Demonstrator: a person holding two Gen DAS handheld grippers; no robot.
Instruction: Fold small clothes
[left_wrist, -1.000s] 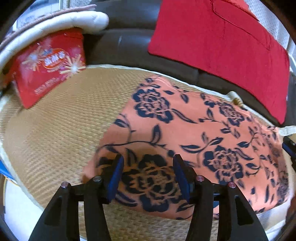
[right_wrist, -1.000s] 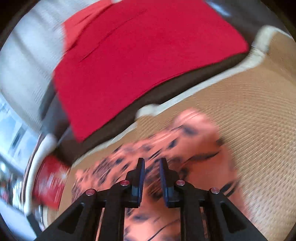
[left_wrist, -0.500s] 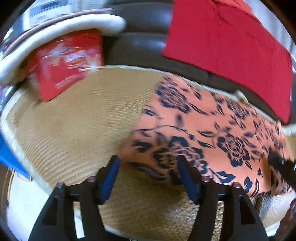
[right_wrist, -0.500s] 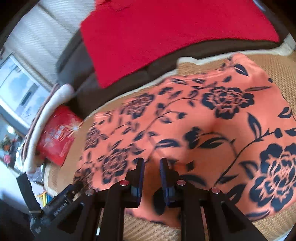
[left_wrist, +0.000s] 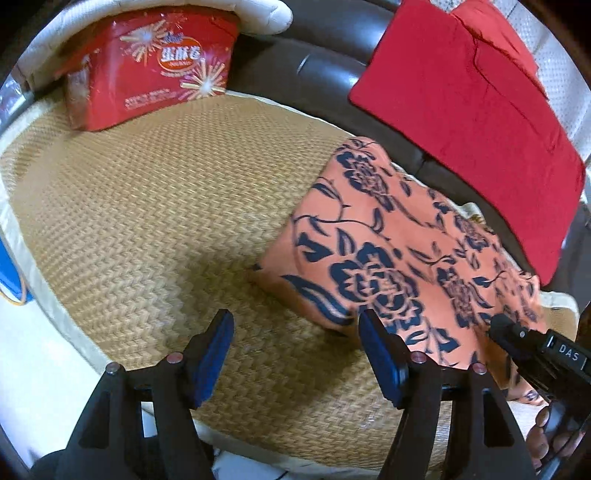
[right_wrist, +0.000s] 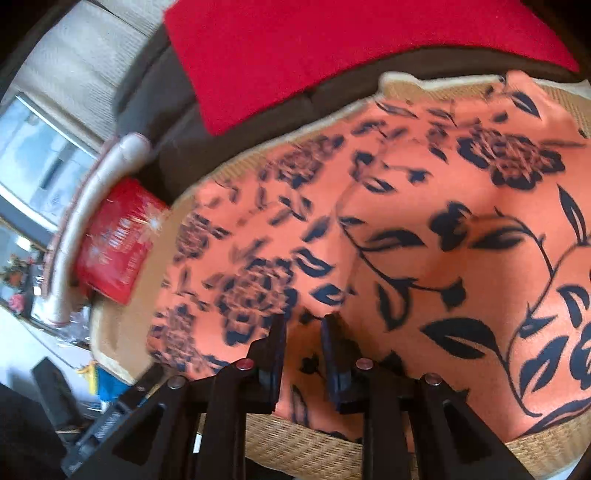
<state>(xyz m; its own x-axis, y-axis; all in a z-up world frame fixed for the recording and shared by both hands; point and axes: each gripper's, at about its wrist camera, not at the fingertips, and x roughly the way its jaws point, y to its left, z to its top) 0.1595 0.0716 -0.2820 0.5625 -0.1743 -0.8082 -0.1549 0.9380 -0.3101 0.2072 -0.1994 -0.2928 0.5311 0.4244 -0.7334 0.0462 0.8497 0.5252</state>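
An orange cloth with dark blue flowers (left_wrist: 388, 240) lies spread on a woven straw mat (left_wrist: 147, 203). My left gripper (left_wrist: 295, 317) is open wide above bare mat, just left of the cloth's near left corner, with nothing between its fingers. In the right wrist view the cloth (right_wrist: 424, 221) fills the picture. My right gripper (right_wrist: 303, 323) hovers low over its near edge. Its jaws stand narrowly apart and are opening, and the fabric shows flat in the gap with no fold pinched. The tip of the right gripper (left_wrist: 517, 336) shows over the cloth's near right part.
A red printed box (left_wrist: 155, 66) stands at the mat's far left. A red cushion (left_wrist: 461, 92) leans on the dark sofa back (left_wrist: 295, 55) behind the cloth. The mat's pale border (left_wrist: 55, 314) runs along the near left. A hand (left_wrist: 546, 439) holds the right gripper.
My left gripper slid left off the cloth onto bare mat and its jaws widened. The right gripper swung over the cloth and came down closer to its near edge.
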